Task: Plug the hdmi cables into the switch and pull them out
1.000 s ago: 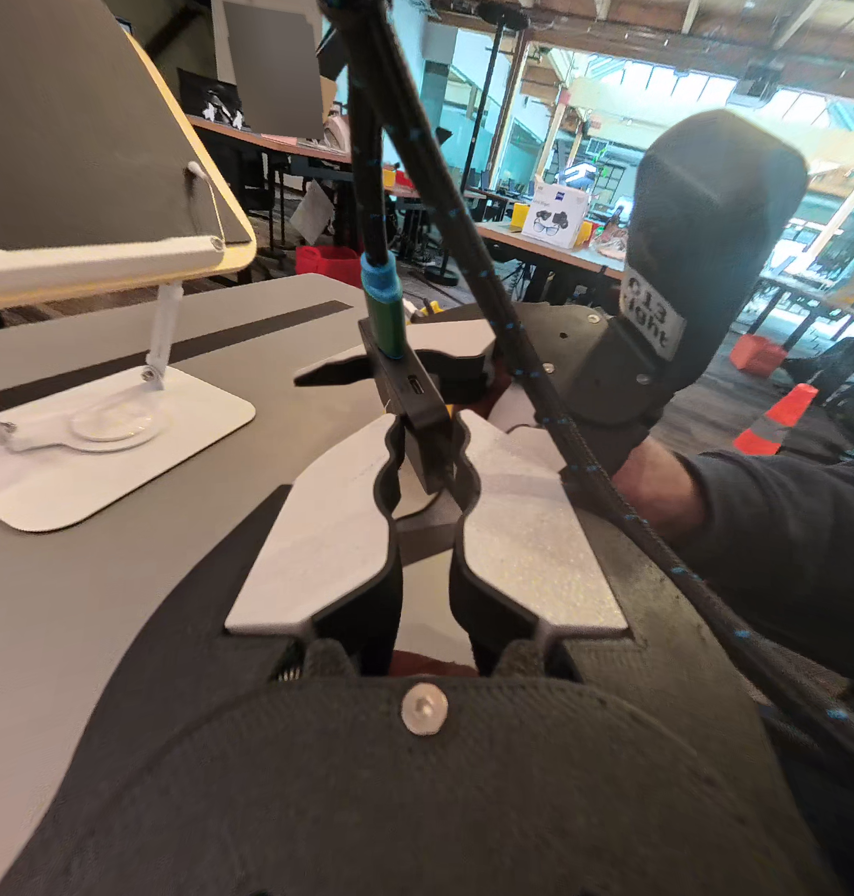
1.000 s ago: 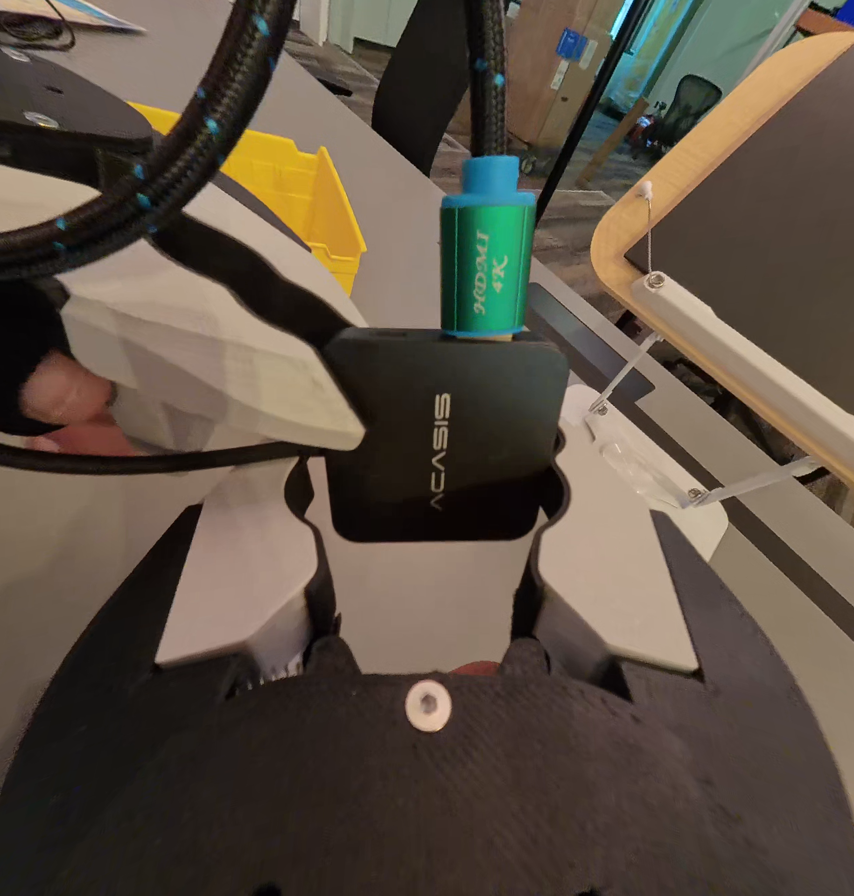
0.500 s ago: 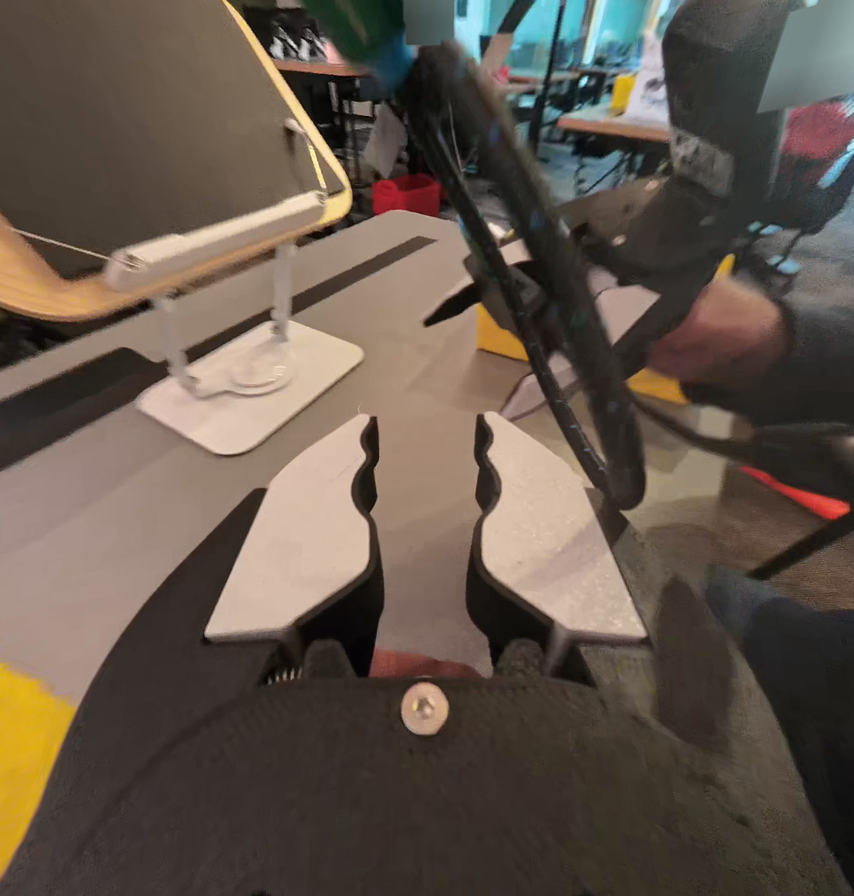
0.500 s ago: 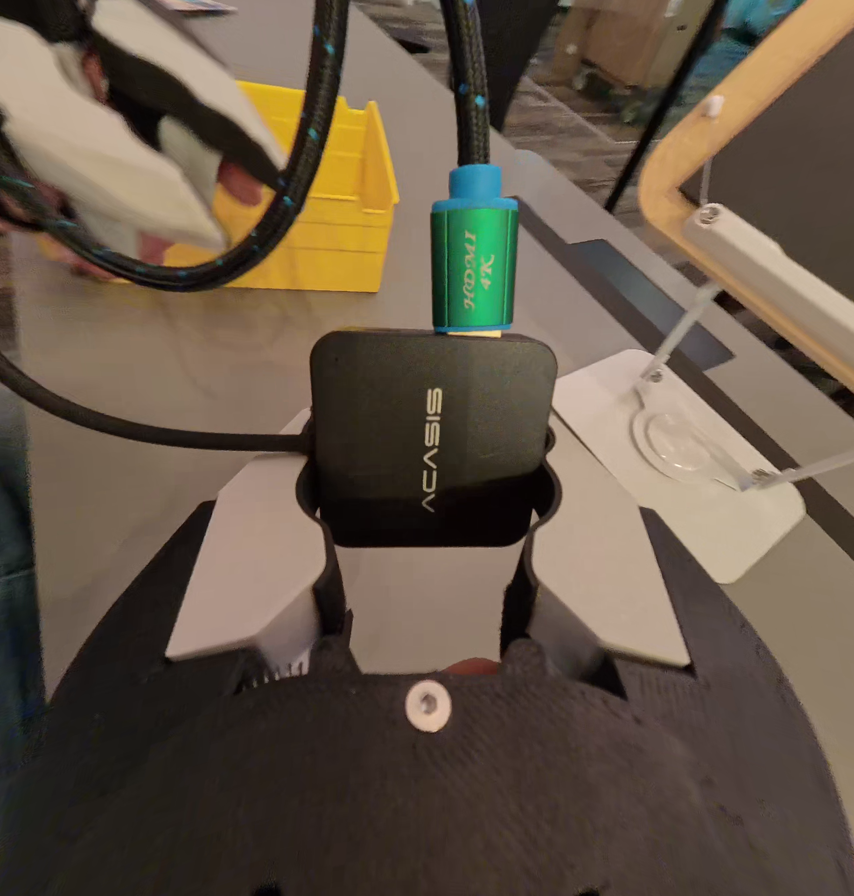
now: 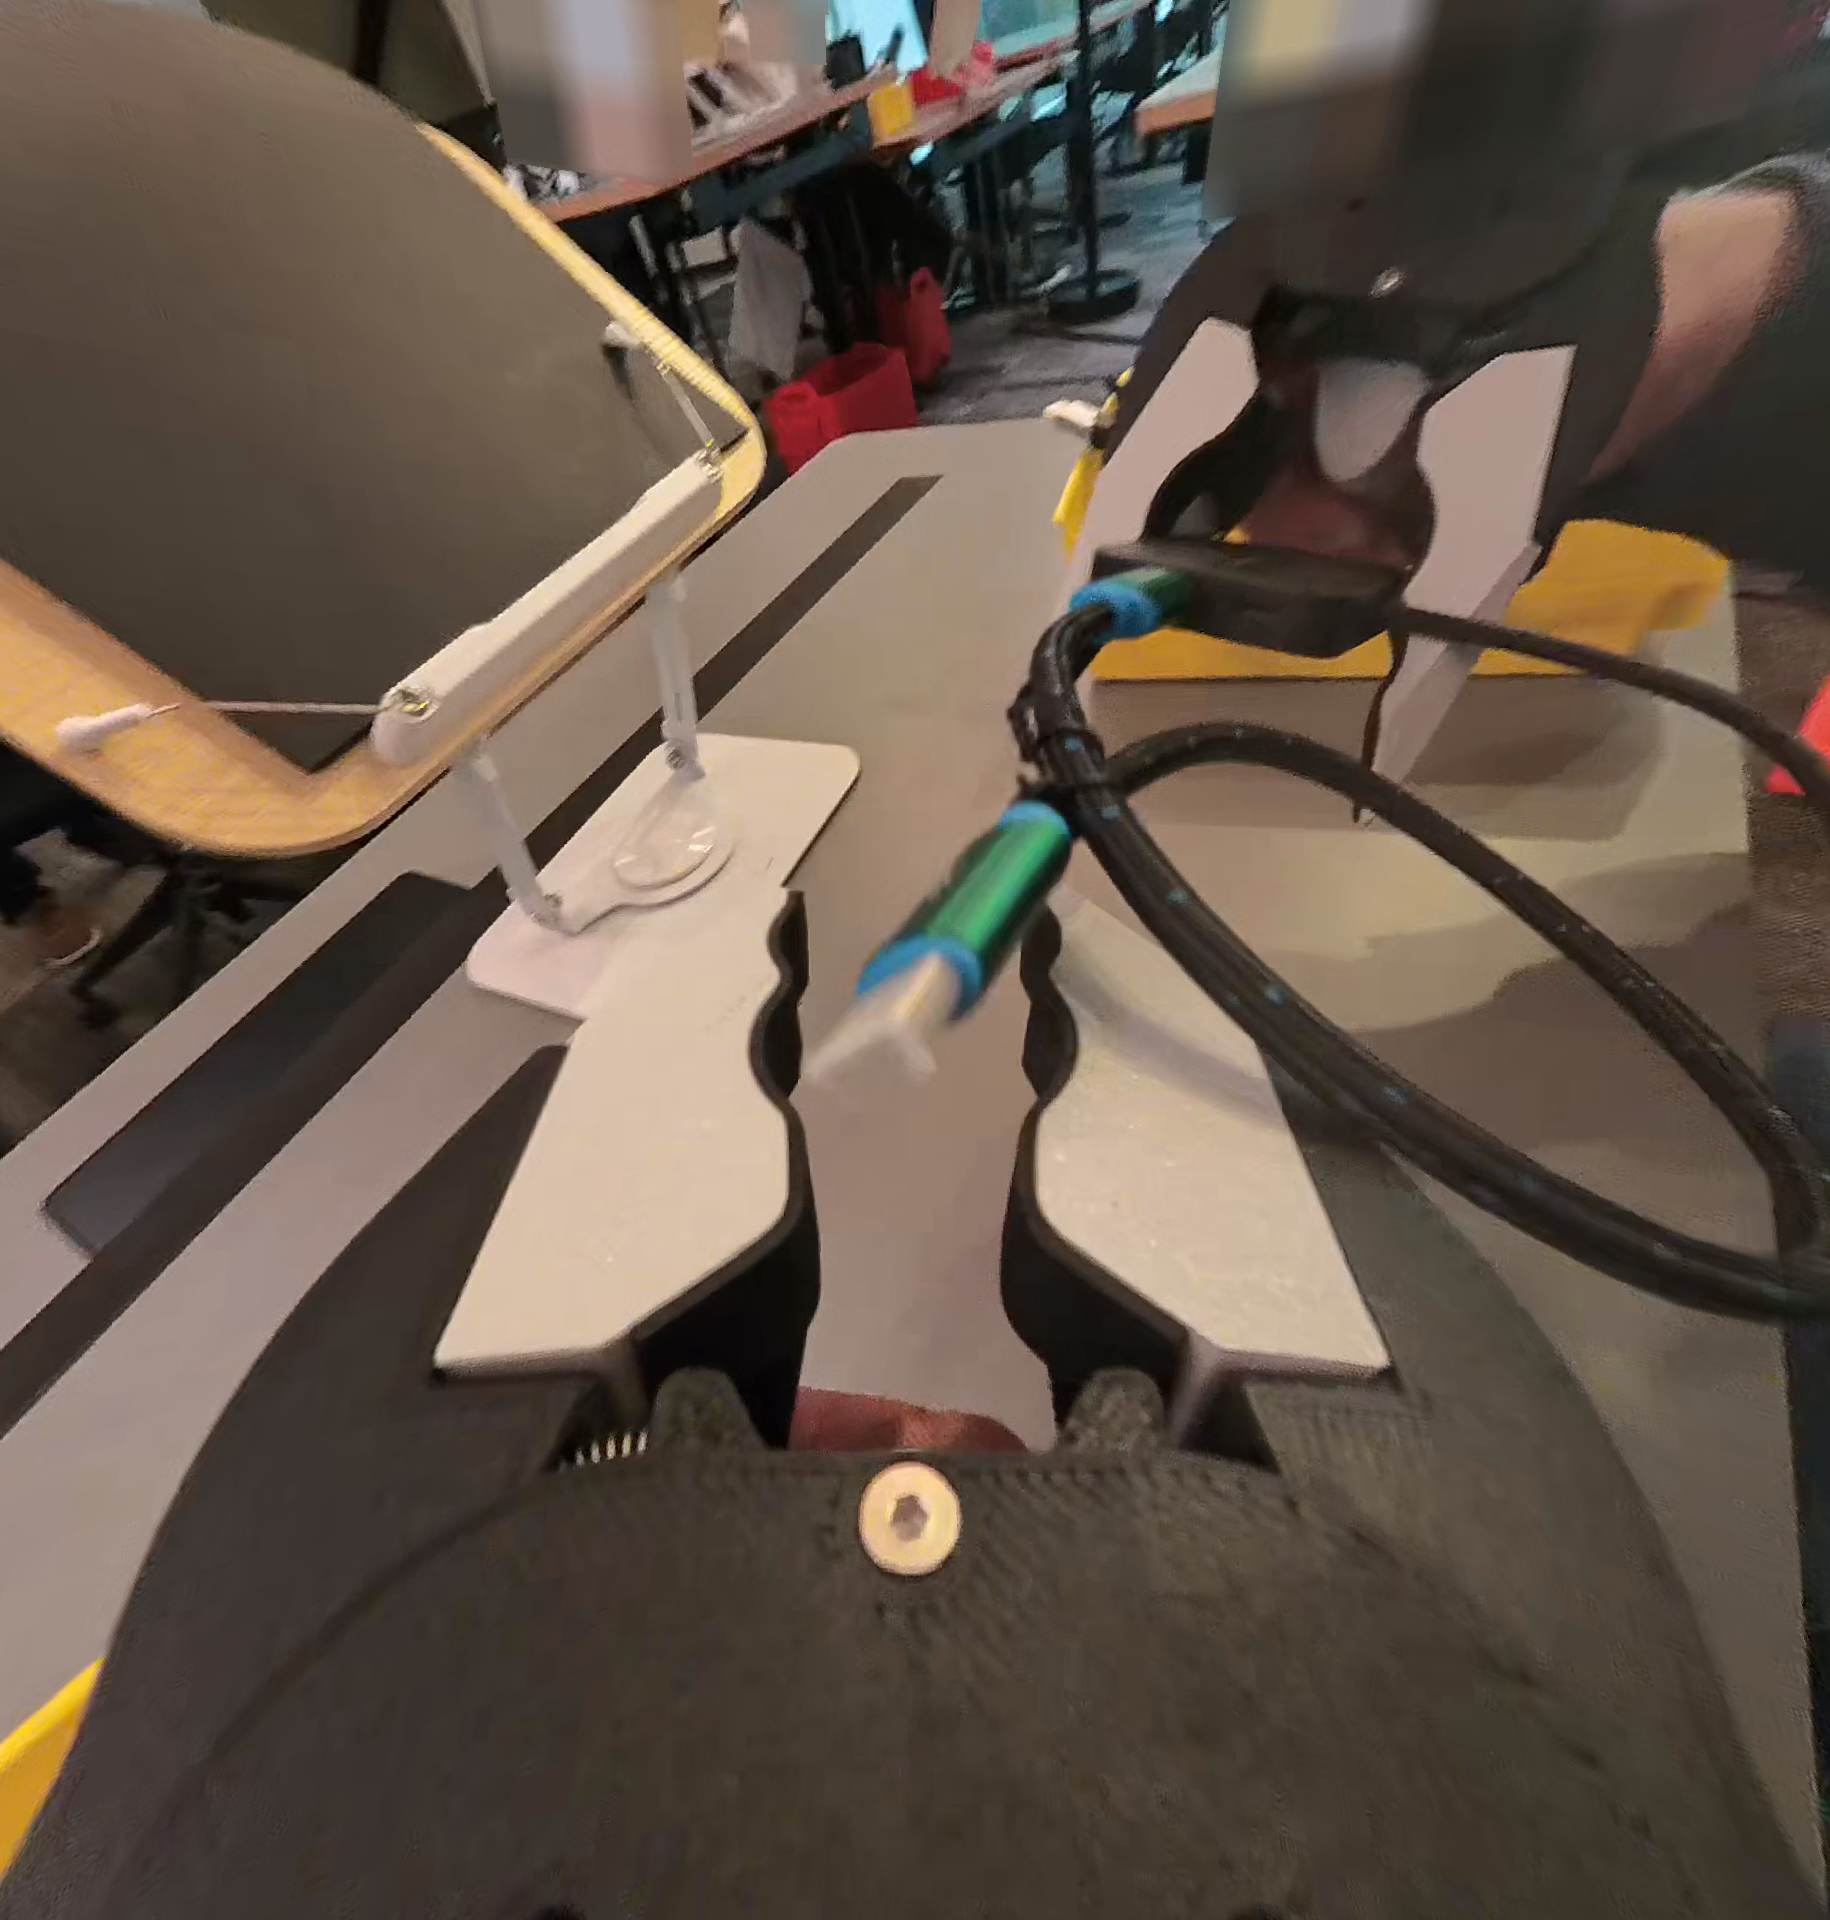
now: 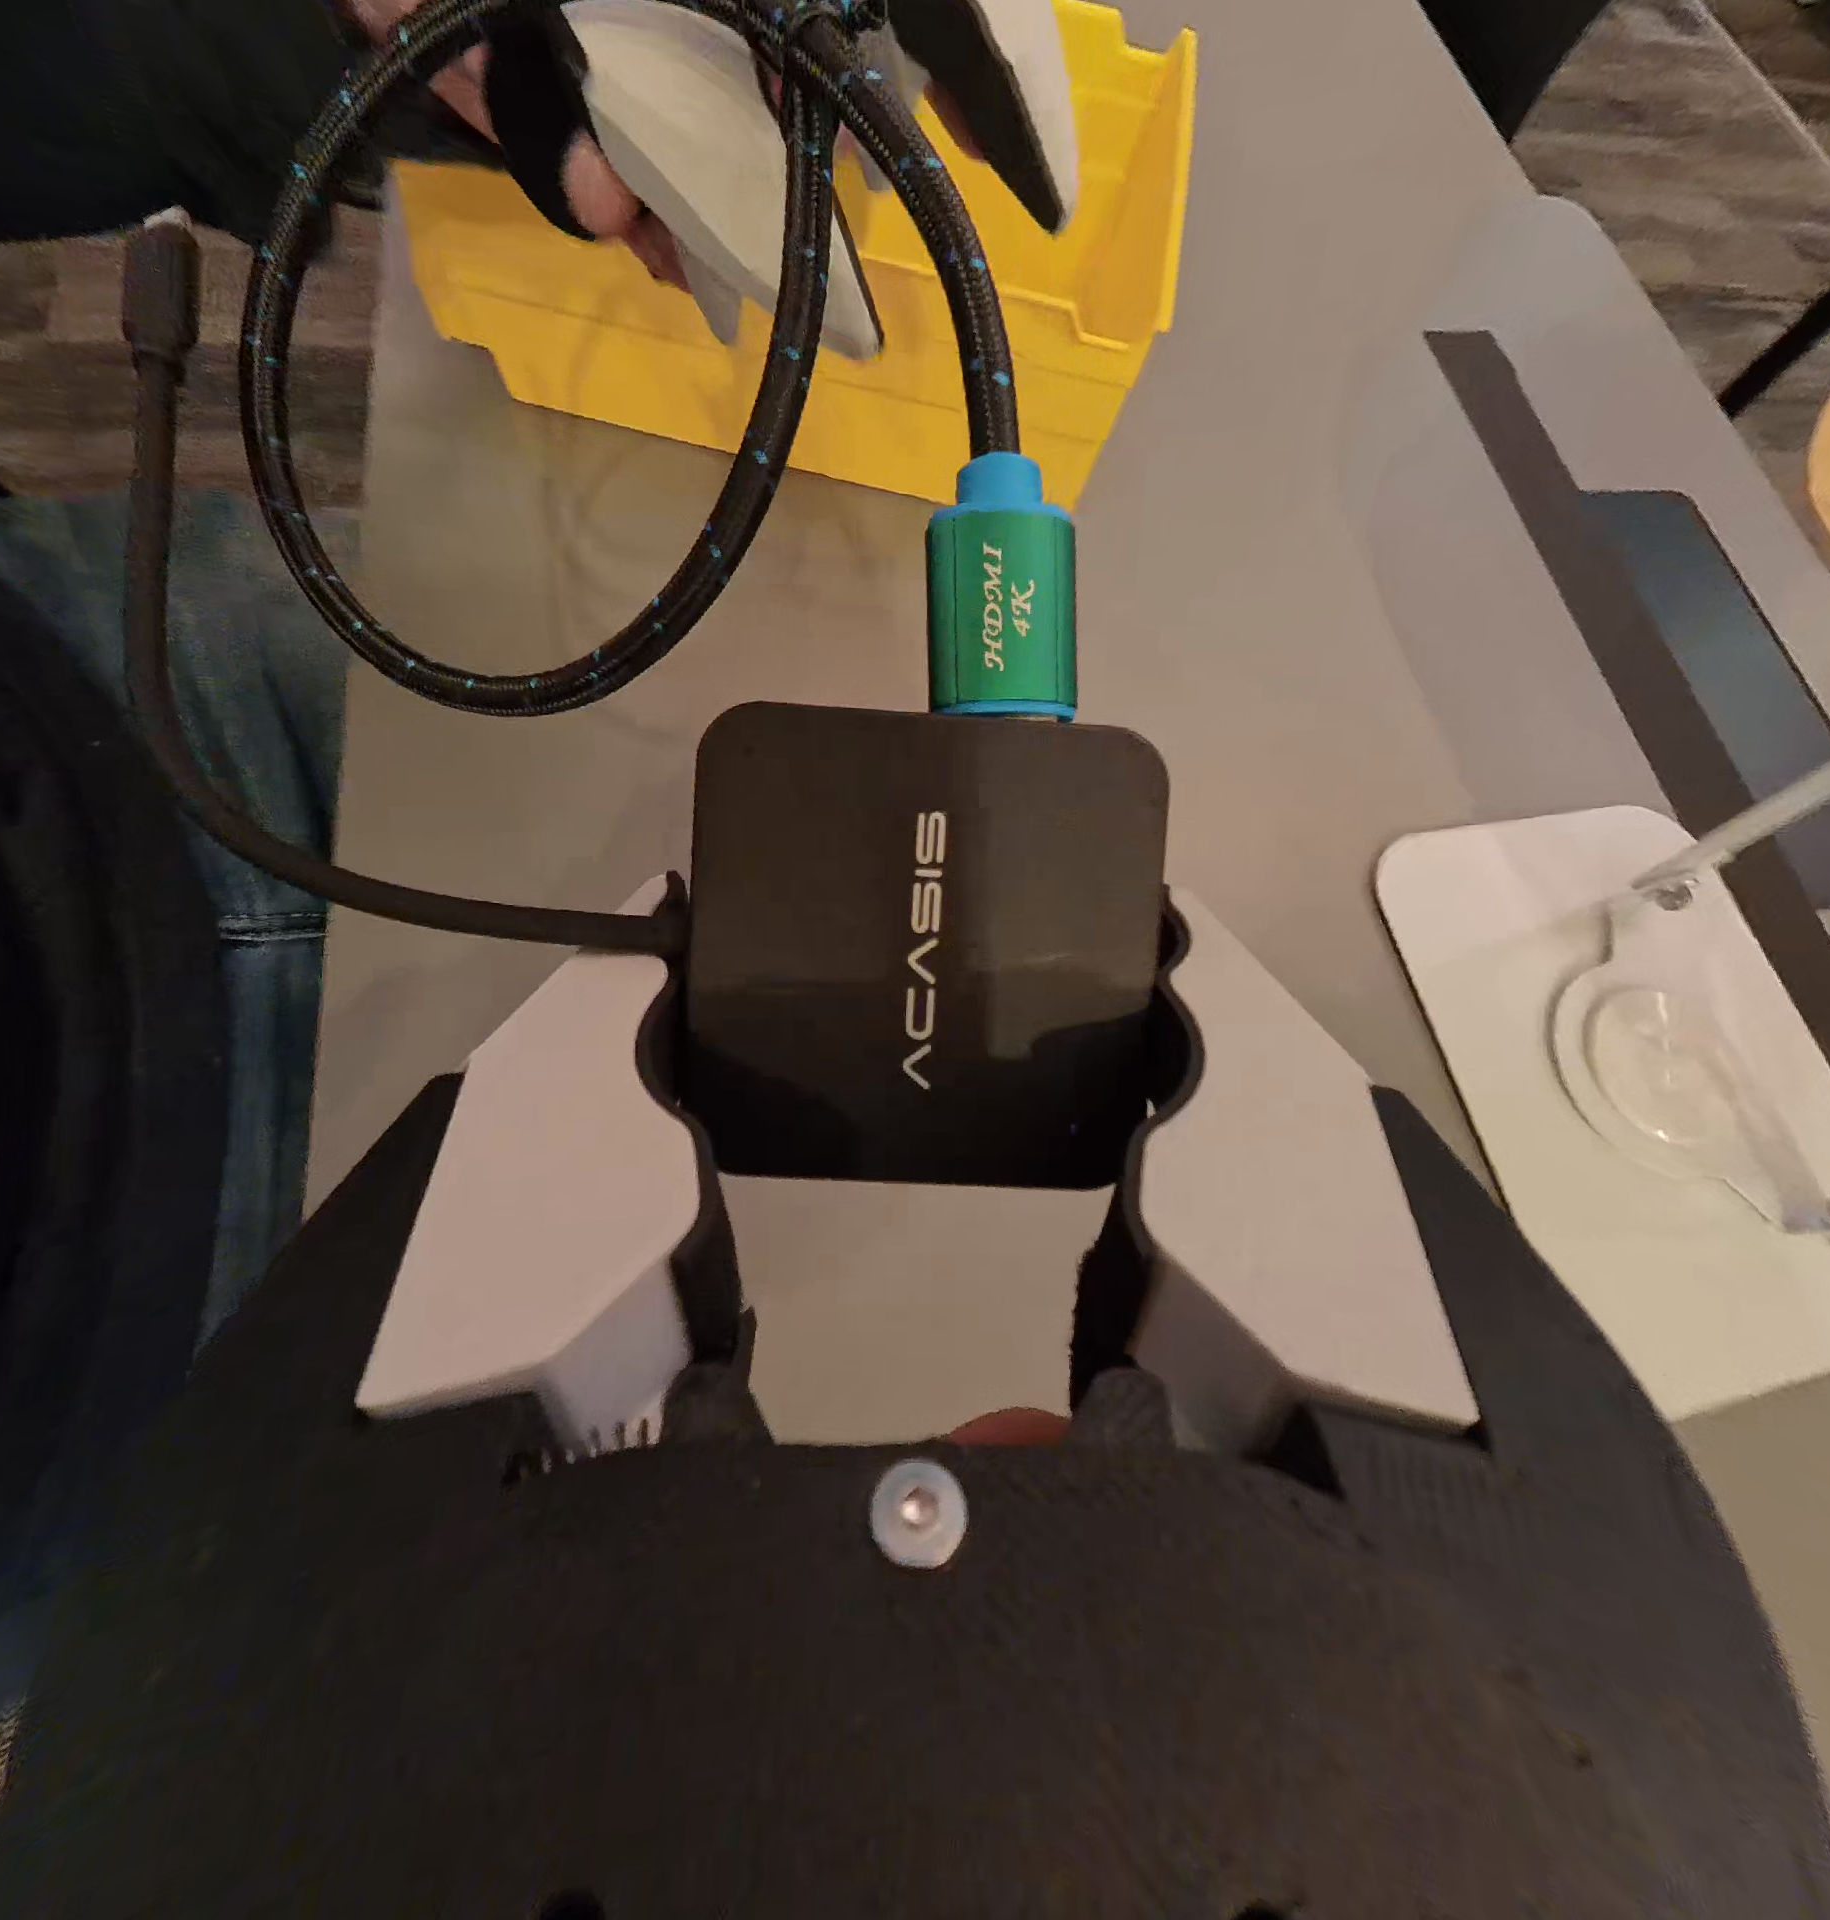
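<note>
On the grey table (image 6: 1254, 436) stand a white stand base (image 6: 1576, 1122) at the right and a yellow bin (image 6: 890, 343) at the far side. Above the table surface, the right gripper (image 6: 916, 1039) is held level, pointing toward the bin, its two fingers clamped on the side edges of a black switch box (image 6: 926, 935). One green plug (image 6: 1002, 613) is seated in the far edge of the box, and its braided cable (image 6: 298, 499) loops away to the left and back toward the other tool. A thin black lead (image 6: 163, 644) leaves the left side of the box.

Facing it, the left gripper (image 5: 906, 997) is tilted down toward the table with its fingers spread apart and gripping nothing. A second green plug (image 5: 978, 899), loose and blurred, hangs in the air between the fingertips; contact with either finger cannot be confirmed. In the left wrist view the box (image 5: 1264, 592) sits well ahead, held by the right tool. A tilted board on a stand (image 5: 267, 416) occupies the left.
</note>
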`<act>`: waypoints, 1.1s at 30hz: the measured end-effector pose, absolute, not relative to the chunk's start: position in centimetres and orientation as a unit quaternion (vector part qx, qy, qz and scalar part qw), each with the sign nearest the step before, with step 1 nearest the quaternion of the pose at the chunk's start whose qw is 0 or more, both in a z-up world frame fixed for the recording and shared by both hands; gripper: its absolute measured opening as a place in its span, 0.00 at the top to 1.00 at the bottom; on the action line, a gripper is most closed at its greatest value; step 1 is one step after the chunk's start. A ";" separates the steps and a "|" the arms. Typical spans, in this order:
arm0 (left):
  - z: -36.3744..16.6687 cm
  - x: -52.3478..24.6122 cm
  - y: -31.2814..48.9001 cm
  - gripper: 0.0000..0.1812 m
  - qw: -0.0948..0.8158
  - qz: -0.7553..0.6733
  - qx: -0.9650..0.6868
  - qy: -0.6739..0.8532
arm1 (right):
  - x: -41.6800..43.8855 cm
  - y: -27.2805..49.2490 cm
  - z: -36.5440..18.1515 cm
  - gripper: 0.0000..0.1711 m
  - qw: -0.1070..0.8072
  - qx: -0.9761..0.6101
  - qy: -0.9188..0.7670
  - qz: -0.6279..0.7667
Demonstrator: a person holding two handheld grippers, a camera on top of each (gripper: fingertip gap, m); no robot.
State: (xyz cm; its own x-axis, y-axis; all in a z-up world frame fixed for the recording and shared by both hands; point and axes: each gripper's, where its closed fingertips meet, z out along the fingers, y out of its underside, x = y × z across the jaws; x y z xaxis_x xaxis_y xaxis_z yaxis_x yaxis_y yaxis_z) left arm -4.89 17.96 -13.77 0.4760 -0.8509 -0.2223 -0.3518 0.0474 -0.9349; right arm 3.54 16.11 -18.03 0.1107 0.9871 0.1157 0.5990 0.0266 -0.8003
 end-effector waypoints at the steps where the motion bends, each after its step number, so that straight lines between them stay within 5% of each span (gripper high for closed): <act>1: -13.8 -4.1 17.6 0.78 0.559 -0.242 -0.642 0.466 | 3.1 15.9 -17.9 0.50 0.370 -0.641 -0.616 0.270; 14: -12.9 2.1 15.0 0.75 0.561 -0.396 -0.565 0.457 | 1.9 13.6 -18.6 0.50 0.326 -0.609 -0.656 0.306; 18: -13.0 2.7 14.6 0.87 0.559 -0.383 -0.571 0.464 | 2.0 13.4 -18.8 0.50 0.323 -0.605 -0.654 0.319; 28: -14.1 3.4 13.9 0.88 0.520 -0.401 -0.588 0.473 | 3.5 13.0 -20.2 0.50 0.286 -0.607 -0.692 0.265; 31: -14.9 3.4 14.0 0.68 0.483 -0.404 -0.614 0.477 | 3.8 12.7 -20.4 0.50 0.277 -0.606 -0.700 0.257; 33: -15.0 3.3 13.9 0.71 0.476 -0.398 -0.615 0.486 | 3.8 12.5 -20.2 0.50 0.274 -0.606 -0.701 0.258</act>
State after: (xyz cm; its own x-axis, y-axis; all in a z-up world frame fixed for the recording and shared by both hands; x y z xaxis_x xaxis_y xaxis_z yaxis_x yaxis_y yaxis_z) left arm 3.32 13.94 -15.05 0.2093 -0.9775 0.0263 -0.2181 -0.0729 -0.9732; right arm 3.76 12.53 -20.20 -0.1155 0.9908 0.0710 0.7078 0.1322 -0.6939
